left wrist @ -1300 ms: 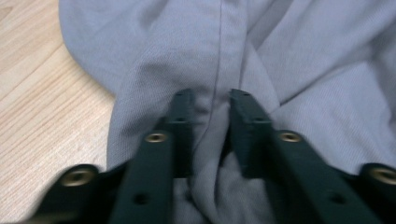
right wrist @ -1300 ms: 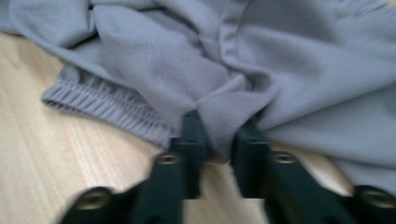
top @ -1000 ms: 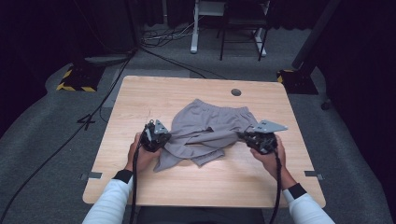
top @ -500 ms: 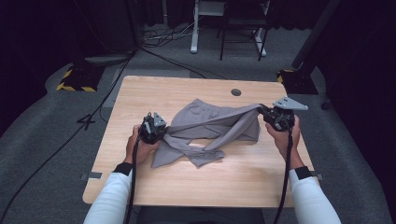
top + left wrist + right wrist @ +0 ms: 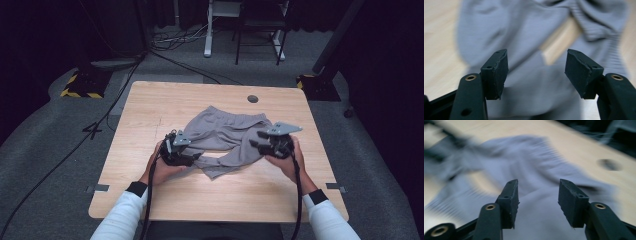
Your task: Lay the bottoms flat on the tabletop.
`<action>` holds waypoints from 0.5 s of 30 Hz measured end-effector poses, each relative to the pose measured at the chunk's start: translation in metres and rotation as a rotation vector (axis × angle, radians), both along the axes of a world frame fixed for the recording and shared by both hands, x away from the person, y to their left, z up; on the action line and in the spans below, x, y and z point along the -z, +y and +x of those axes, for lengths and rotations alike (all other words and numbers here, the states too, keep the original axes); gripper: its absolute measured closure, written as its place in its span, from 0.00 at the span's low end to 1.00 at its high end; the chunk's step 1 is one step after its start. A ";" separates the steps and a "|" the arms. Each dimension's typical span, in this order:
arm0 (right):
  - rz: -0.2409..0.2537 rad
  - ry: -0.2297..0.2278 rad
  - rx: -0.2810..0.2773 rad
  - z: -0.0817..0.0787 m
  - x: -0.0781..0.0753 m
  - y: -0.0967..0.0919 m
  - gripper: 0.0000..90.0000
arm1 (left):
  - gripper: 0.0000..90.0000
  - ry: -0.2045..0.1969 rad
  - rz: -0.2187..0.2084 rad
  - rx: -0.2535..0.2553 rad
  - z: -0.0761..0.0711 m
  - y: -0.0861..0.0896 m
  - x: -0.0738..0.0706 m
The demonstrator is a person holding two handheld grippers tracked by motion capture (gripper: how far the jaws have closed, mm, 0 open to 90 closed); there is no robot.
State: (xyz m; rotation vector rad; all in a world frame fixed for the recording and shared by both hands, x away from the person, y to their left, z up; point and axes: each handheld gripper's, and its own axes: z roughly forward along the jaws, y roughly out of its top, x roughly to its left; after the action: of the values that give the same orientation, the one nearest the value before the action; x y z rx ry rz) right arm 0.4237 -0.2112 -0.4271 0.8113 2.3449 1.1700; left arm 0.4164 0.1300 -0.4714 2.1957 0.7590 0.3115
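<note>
Both hands point(image 5: 165, 167) low beside grey shorts point(image 5: 225, 137) (fingers point(image 5: 496, 72) parted).

Shorts point(image 5: 225, 137) mid-table point(image 5: 200, 100), left gripper point(image 5: 192, 158) at their left, right gripper point(image 5: 256, 140) at their right.

I see soft, matt grey knit cloth with ribbed hems in the shorts point(image 5: 225, 137). The worktop point(image 5: 200, 100) looks like pale, smooth wood-grain laminate. My left gripper point(image 5: 536, 72) has matt black pads point(image 5: 499, 72), roughly cut.
</note>
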 end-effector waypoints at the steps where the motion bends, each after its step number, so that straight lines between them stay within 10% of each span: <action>1: -0.017 0.015 -0.039 -0.006 0.006 0.008 0.57 | 0.39 0.006 0.011 0.014 -0.003 -0.005 0.002; 8: -0.155 0.089 -0.157 -0.013 0.045 0.052 0.52 | 0.42 0.036 0.046 0.150 -0.021 -0.036 0.015; 15: -0.165 0.137 -0.150 -0.008 0.056 0.045 0.70 | 0.79 0.022 0.073 0.172 -0.020 -0.033 0.019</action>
State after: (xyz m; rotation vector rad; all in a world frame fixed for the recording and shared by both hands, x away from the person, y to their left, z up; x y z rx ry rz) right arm 0.4154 -0.1666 -0.4836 0.6882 2.6141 0.9889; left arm 0.3967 0.0966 -0.4907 2.3189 0.5740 0.2316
